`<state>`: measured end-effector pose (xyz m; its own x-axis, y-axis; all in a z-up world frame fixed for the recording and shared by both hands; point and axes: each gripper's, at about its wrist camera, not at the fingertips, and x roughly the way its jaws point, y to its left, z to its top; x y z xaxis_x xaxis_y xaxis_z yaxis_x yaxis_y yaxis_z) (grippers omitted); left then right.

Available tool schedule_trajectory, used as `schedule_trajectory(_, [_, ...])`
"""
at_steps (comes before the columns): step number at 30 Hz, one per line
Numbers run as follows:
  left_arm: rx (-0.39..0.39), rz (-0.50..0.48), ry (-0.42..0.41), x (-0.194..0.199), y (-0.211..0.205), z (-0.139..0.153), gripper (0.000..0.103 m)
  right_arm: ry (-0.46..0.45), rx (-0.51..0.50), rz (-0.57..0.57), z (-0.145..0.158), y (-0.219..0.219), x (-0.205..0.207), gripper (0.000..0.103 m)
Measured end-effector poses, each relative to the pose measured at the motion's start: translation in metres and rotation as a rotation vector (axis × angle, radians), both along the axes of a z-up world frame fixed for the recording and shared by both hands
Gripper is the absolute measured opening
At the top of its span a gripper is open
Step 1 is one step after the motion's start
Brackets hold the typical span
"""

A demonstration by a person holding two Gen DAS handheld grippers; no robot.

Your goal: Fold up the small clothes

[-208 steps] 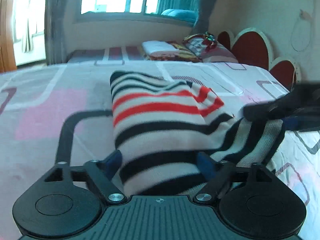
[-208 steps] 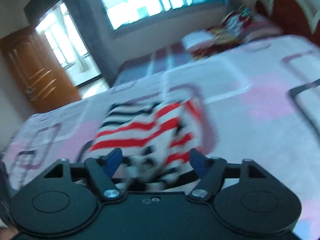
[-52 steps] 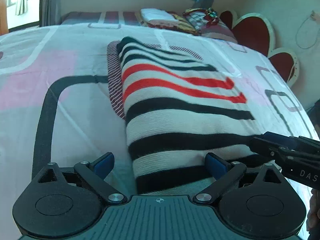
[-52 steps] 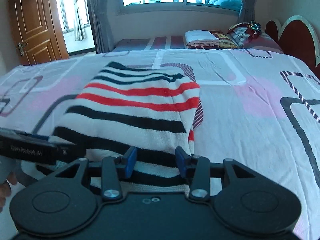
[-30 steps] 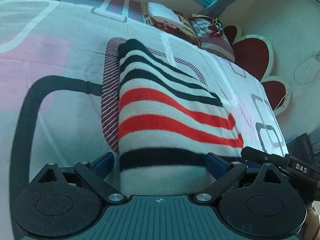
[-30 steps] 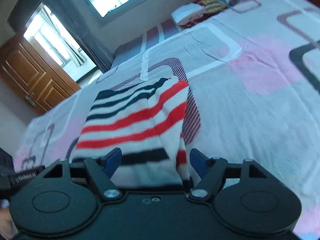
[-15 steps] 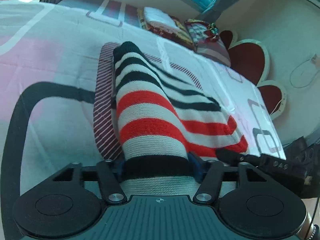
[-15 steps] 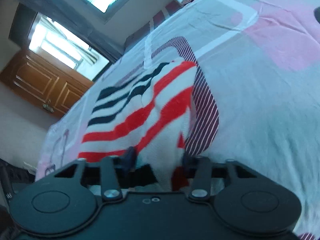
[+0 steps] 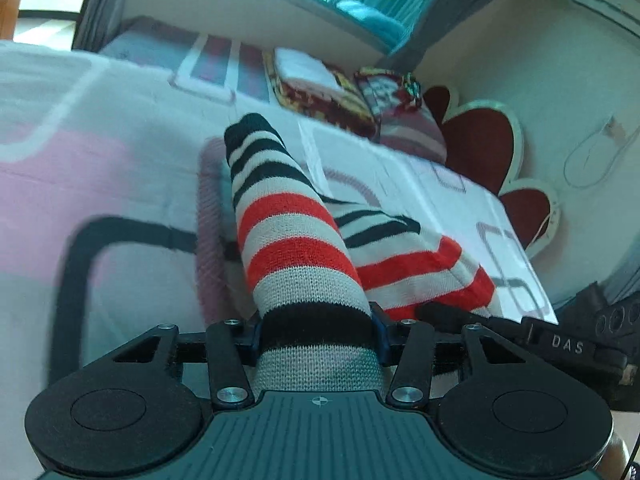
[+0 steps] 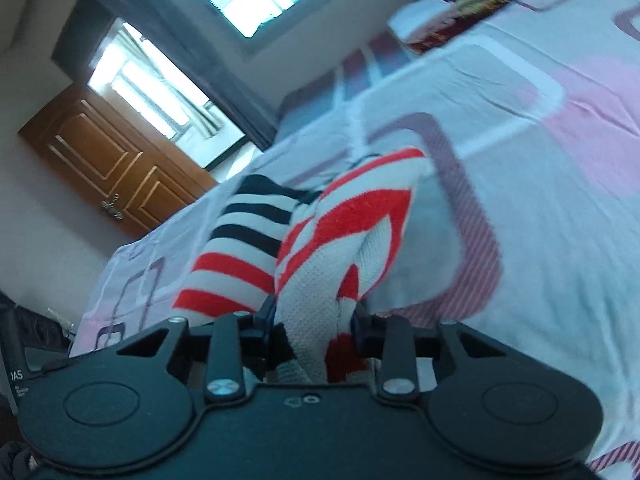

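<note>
Now my left gripper (image 9: 318, 330) is closed on the near edge of the striped sweater (image 9: 296, 248); its jaws have just been closing, and the black stripe of the knit is squeezed between the blue pads. The cloth rises from the jaws like a ridge and runs away over the bed sheet (image 9: 120, 168), with its far part lying on the pink and grey pattern. My right gripper (image 10: 314, 326) also has just been closing, and it pinches a bunched fold of the same sweater (image 10: 320, 240), with red and white stripes pressed between its pads. In the left view I see the right gripper's (image 9: 520, 336) black body just beside the sweater's right edge. Behind the sweater, near the red headboard (image 9: 476, 140), lie folded blankets (image 9: 320, 80). In the right view a wooden door (image 10: 116, 160) stands far at the left.
</note>
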<state>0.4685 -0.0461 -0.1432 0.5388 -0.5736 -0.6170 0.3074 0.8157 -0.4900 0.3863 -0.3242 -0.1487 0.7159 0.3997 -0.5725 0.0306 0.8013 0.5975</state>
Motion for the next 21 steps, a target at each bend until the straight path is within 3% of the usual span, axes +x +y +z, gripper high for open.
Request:
schedule_trajectory(10, [0.06,0.104,-0.068,-0.001,0.142,0.033,0.049,-0.064,0.071,0.093,0.021,0.105,0.024,0.034])
schedule_trajectory(21, [0.129,0.175,-0.087,0.046,0.31,0.014,0.049,-0.061,0.125,0.138,0.002,0.271,0.075,0.034])
